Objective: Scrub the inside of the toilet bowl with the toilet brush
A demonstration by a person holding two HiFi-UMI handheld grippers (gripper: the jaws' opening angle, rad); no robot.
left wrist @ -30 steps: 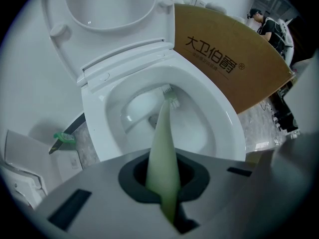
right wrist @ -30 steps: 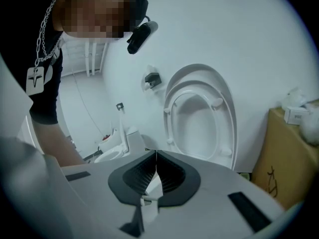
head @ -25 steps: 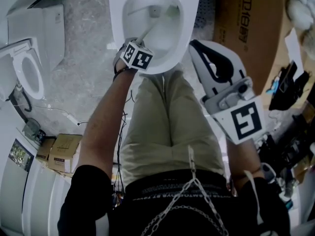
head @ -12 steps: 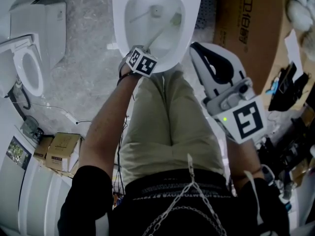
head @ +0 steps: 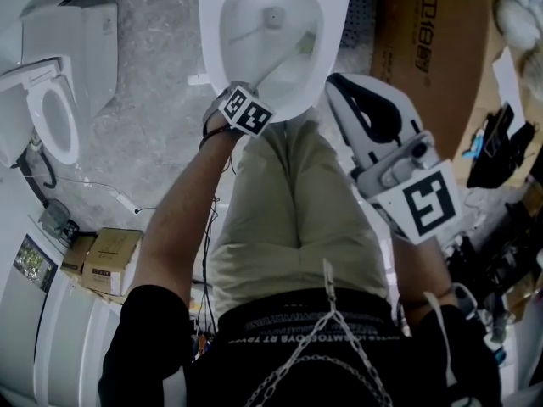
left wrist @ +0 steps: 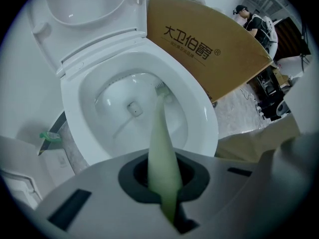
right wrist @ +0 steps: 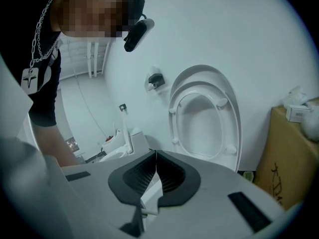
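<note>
Left hand-held gripper (left wrist: 164, 180) first: its jaws are pinched tight on the pale green handle of the toilet brush (left wrist: 160, 133). The shaft runs straight out from the grip and down into the toilet bowl (left wrist: 202, 118). The grip looks firm and centred, with the handle sitting in the dark notch of the pads.

Follow the shaft out and the brush head (head: 305, 42) is well inside the bowl. It sits against the far right part of the inner wall, up from the drain opening (left wrist: 132, 108) at the bottom. The seat and lid (left wrist: 84, 14) stand raised at the far side, so the bowl is fully open to the brush.

The right hand-held gripper (right wrist: 155, 158) is out of the action. Its jaws are pressed together on nothing, and it is held off to the right of the person's legs, well apart from the bowl. A big cardboard box (head: 424, 41) stands just to the right of the toilet.

By my reading, the scrubbing is under way. The brush is picked up, in the bowl and on the porcelain. How much wall is already covered, I cannot tell, since no foam or marks show. The left wall, the near wall and the bottom round the drain look like the work left.
</note>
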